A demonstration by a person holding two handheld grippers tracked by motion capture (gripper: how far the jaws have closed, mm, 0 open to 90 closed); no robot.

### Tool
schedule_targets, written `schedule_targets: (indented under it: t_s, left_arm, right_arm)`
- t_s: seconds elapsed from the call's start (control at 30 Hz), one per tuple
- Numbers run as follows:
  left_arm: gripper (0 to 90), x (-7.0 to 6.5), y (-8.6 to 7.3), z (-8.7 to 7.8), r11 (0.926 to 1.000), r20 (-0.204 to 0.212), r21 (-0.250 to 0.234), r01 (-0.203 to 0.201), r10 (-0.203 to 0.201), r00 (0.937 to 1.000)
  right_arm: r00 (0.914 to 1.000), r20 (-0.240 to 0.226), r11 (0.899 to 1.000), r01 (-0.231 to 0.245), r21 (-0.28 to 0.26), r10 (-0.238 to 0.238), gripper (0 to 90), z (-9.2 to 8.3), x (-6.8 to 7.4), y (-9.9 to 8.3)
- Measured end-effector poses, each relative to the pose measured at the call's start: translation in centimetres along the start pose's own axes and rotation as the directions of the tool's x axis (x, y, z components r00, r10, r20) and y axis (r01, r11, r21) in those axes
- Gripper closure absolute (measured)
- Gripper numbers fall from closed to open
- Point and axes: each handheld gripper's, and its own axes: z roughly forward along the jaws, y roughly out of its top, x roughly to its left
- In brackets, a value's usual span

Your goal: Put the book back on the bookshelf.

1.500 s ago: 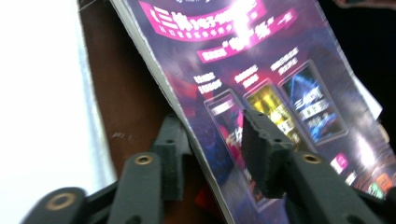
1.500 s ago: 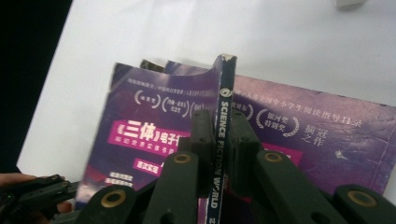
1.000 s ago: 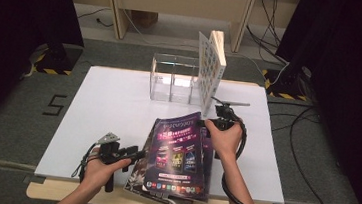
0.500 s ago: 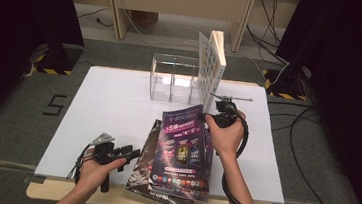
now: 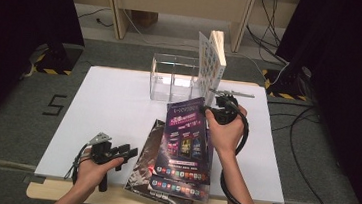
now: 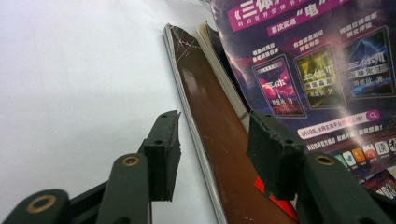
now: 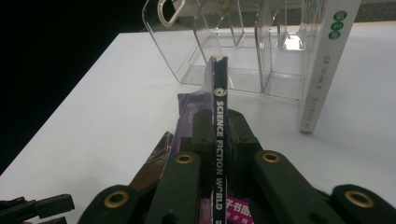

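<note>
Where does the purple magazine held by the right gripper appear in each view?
High view: purple magazine centre, lifted at its far edge by the right gripper.
Left gripper view: its cover upper right.
Right gripper view: its spine edge-on at centre, clamped.
Shared landmark: the brown magazine lying under it.

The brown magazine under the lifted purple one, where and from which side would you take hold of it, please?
I would grip the brown magazine by its free left long edge, coming in from the left, low along the table. That edge lies bare beside the open left gripper, while the purple magazine, pinched at its spine by the right gripper, covers its right half.
</note>
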Motion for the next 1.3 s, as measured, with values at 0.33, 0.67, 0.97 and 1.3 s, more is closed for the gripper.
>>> schedule_targets:
  t_s: [0.33,0.67,0.97,1.3]
  left_arm:
    - [52.6,0.0,0.0,0.3,1.0,0.011,0.007,-0.002,0.002,0.9999]
    - [52.6,-0.1,0.0,0.7,0.9997,0.022,0.022,-0.007,0.007,0.9997]
    - [52.5,-0.1,-0.1,0.6,0.9997,0.02,0.024,-0.009,0.009,0.9998]
    - [52.5,0.0,0.0,0.6,0.9998,0.019,0.02,-0.008,0.007,0.9998]
  right_arm:
    - [0.9996,0.025,0.999,0.011,-0.05,-0.01,84.4,-0.9,0.5,0.7]
    - [0.9994,0.03,0.996,0.019,-0.082,-0.017,84.4,-1.5,0.9,1.2]
    - [0.9993,0.03,0.995,0.027,-0.094,-0.024,84.4,-1.5,1.3,1.6]
    - [0.999,0.035,0.992,0.031,-0.119,-0.027,84.4,-1.8,1.5,2.3]
